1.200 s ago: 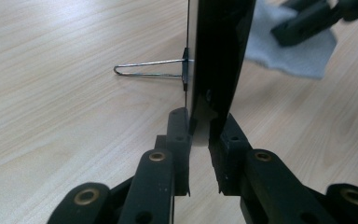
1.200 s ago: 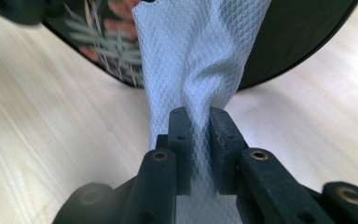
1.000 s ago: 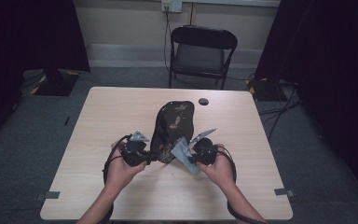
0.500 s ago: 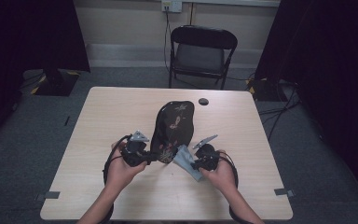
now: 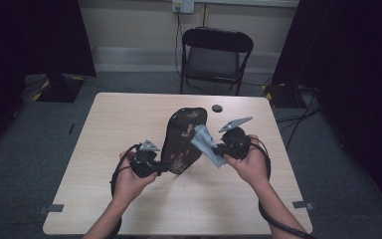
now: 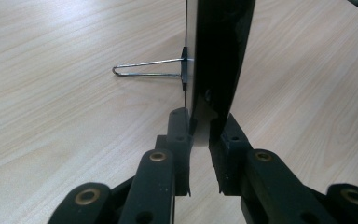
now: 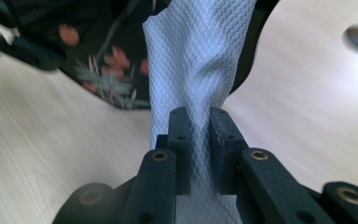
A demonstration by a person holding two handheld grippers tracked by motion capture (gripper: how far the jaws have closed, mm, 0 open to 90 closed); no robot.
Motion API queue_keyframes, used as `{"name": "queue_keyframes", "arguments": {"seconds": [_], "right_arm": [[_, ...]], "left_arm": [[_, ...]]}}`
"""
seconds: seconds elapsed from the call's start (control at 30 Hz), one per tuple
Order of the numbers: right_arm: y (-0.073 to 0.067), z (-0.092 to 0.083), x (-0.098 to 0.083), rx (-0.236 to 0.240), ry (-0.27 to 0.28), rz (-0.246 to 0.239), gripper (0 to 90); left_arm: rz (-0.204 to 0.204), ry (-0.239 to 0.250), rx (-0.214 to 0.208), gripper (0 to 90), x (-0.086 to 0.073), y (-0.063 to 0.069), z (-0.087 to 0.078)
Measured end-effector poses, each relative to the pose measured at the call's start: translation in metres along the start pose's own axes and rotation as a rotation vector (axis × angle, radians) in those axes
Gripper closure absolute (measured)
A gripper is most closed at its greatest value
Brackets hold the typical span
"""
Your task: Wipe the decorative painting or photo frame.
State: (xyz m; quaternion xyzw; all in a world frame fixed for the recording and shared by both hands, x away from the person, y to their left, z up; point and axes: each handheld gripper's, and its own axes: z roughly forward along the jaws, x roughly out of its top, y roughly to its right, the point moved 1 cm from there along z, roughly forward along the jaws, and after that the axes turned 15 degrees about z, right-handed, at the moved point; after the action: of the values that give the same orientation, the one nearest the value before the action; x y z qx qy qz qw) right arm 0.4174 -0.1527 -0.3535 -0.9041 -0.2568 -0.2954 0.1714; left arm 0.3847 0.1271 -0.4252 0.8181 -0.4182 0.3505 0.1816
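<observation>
Table (image 5: 129, 199) stands before a chair (image 5: 214, 55). Board (image 5: 181, 139) stands tilted on edge at table centre. Left gripper (image 5: 161, 167) sits at the board's near left edge; its jaws clamp that edge. Cloth (image 5: 206, 144) lies against the board's right face, pinched by the right gripper (image 5: 224, 149). A small disc (image 5: 217, 107) lies behind the board.

Left gripper (image 6: 200, 140) clamped on the lower edge of a thin black panel (image 6: 219, 56) standing upright between its fingertips (image 6: 179, 128). Beyond the left finger, a wire clip (image 6: 147, 69) projects sideways from the panel over the wooden tabletop (image 6: 51, 93).
</observation>
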Motion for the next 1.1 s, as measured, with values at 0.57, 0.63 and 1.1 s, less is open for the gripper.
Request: {"name": "queue_keyframes", "arguments": {"seconds": [0.57, 0.63, 1.1], "right_arm": [[-0.034, -0.024, 0.050, -0.005, 0.067, -0.074, 80.9], [-0.033, -0.019, 0.046, 0.000, 0.064, -0.065, 80.9], [-0.021, 0.009, 0.016, 0.011, 0.026, -0.025, 80.9]], "left_arm": [[0.005, 0.002, 0.001, 78.7, 0.000, -0.001, 0.000], [0.003, 0.002, 0.000, 78.7, 0.000, 0.000, 0.000], [0.007, 0.001, -0.005, 78.7, 0.001, -0.001, 0.000]]}}
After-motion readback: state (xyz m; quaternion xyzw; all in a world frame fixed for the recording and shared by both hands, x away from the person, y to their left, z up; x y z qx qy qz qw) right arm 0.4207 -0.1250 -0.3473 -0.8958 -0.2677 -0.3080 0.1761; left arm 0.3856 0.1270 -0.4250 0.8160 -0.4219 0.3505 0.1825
